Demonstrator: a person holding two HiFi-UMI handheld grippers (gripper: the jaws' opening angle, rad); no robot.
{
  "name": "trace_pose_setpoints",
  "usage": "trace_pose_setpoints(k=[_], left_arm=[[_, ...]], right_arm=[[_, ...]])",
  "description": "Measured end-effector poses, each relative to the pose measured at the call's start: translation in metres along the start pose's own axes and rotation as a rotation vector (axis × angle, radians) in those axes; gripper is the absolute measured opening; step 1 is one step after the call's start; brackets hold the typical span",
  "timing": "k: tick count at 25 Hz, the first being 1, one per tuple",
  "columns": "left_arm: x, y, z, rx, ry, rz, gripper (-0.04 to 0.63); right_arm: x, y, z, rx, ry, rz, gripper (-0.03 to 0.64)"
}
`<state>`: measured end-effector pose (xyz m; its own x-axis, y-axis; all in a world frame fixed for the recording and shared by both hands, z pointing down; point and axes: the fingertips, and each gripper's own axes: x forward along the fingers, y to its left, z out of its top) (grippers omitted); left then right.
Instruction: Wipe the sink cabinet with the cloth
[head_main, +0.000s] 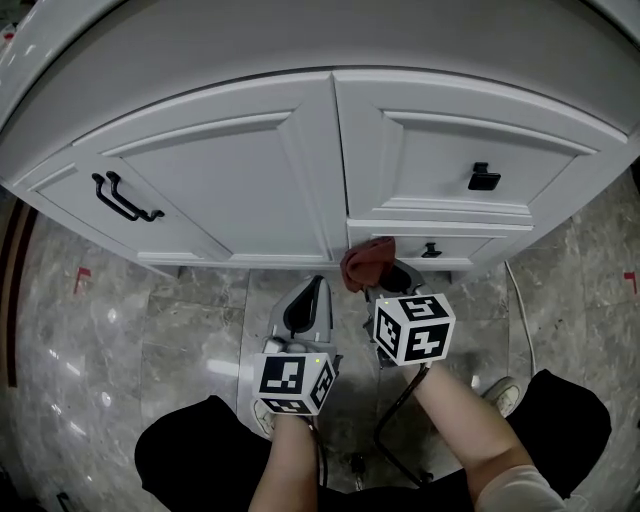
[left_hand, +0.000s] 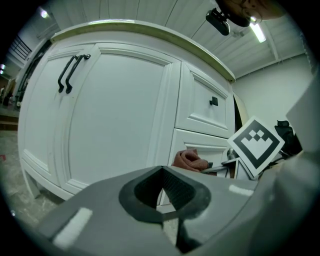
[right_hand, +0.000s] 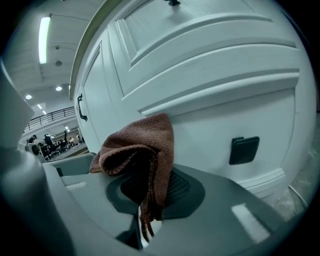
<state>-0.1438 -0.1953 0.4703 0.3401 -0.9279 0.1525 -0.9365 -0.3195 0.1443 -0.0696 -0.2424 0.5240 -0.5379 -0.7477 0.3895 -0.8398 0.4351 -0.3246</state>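
The white sink cabinet (head_main: 230, 180) fills the upper head view. My right gripper (head_main: 388, 283) is shut on a brown-red cloth (head_main: 365, 262), holding it at the left end of the lower drawer (head_main: 470, 245). In the right gripper view the cloth (right_hand: 142, 150) bunches over the shut right gripper (right_hand: 145, 205), close against the drawer front (right_hand: 210, 115); whether they touch I cannot tell. My left gripper (head_main: 305, 305) hangs lower and to the left, shut and holding nothing. The left gripper view shows the left gripper (left_hand: 165, 195), the cloth (left_hand: 190, 160) and the cabinet door (left_hand: 115, 115).
Black bar handles (head_main: 125, 197) sit on the left door, a black knob (head_main: 484, 178) on the upper drawer, another knob (head_main: 431, 250) on the lower drawer. Grey marble floor (head_main: 120, 330) lies below. The person's dark trouser legs (head_main: 190, 450) and a shoe (head_main: 500, 392) are near.
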Motion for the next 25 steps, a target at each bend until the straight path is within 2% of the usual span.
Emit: trace_pose_setpoints(k=[5,8,15,19,22,25], left_arm=[[0.007,-0.017,-0.002,0.008,0.004,-0.034,0.000],[0.009,-0.025,-0.002,0.017,0.003,-0.049,0.000],[0.017,-0.041,-0.007,0.016,0.012,-0.074,0.000],[0.024,-0.059,-0.008,0.015,0.008,-0.106,0.000],[0.029,-0.076,-0.010,0.018,0.011,-0.137,0.000],[0.032,-0.088,-0.014,0.027,0.019,-0.158,0.000]], right_arm=[[-0.008,-0.021,-0.003,0.003,0.010,-0.064,0.078],[-0.015,-0.045,-0.005,0.055,0.007,-0.119,0.078],[-0.035,-0.068,-0.002,0.151,-0.016,-0.144,0.078],[-0.054,-0.071,0.002,0.136,-0.041,-0.129,0.078],[-0.069,-0.085,0.000,0.114,-0.055,-0.168,0.078],[-0.078,-0.107,0.000,0.136,-0.060,-0.211,0.078]])
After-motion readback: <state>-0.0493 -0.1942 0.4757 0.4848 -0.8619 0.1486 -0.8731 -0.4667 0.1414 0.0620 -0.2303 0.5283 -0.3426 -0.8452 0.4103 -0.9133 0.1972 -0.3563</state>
